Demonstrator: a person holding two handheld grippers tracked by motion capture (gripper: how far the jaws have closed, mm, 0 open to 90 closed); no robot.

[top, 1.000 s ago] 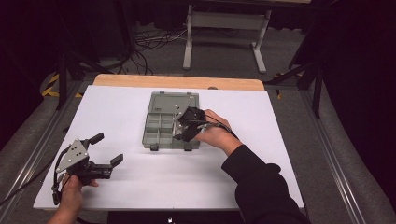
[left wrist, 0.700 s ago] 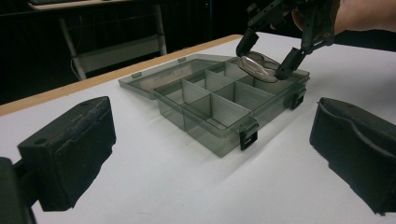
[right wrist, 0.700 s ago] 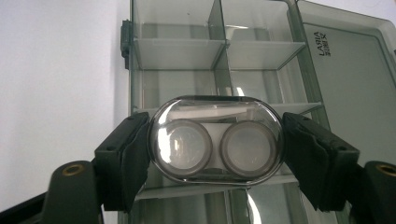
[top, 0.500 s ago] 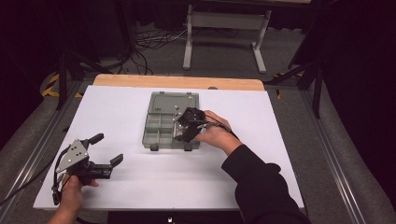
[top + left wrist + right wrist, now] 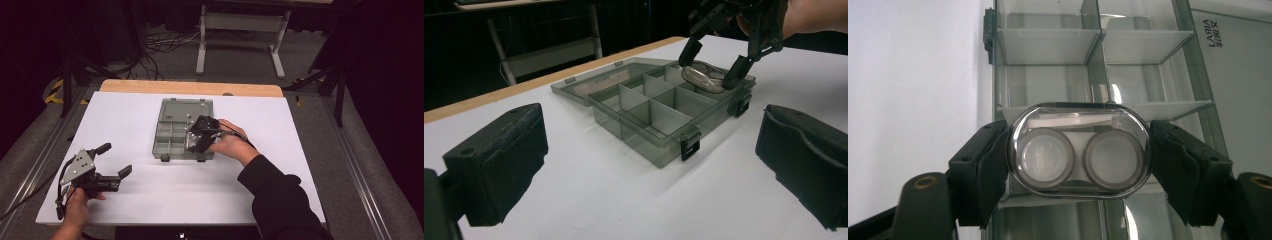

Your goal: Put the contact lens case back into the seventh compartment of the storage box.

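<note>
A: On the white table (image 5: 150, 115), what is the position of the compartment box (image 5: 172, 140)?

B: The grey translucent compartment box lies near the table's middle. Its lid (image 5: 186, 108) is folded back flat on the far side. Internal dividers split the tray into several bins, and two dark latches sit on its near wall.

A: State of the right gripper (image 5: 199, 139)?

B: Clamped. In the right gripper view, both black pads press the two short ends of a clear oval case (image 5: 1079, 151), which holds two round wells side by side. The case is held level, directly above the box's compartments.

A: Which part of the box?

B: The right-hand end as seen from the high view, at the near corner. In the left gripper view the oval case (image 5: 704, 75) sits at rim height over that end bin, between the right gripper's (image 5: 714, 65) jaw tips. Whether its underside touches the dividers cannot be determined.

A: State of the left gripper (image 5: 114, 162)?

B: Jaws spread wide, nothing between them. It is held in the person's left hand (image 5: 77, 205) above the near left area of the table, well apart from the box, with its jaws pointing toward the box.

A: And the right hand (image 5: 231, 145)?

B: It holds the right gripper from the box's right side, with a dark sleeve (image 5: 275, 195) trailing to the near edge.
</note>
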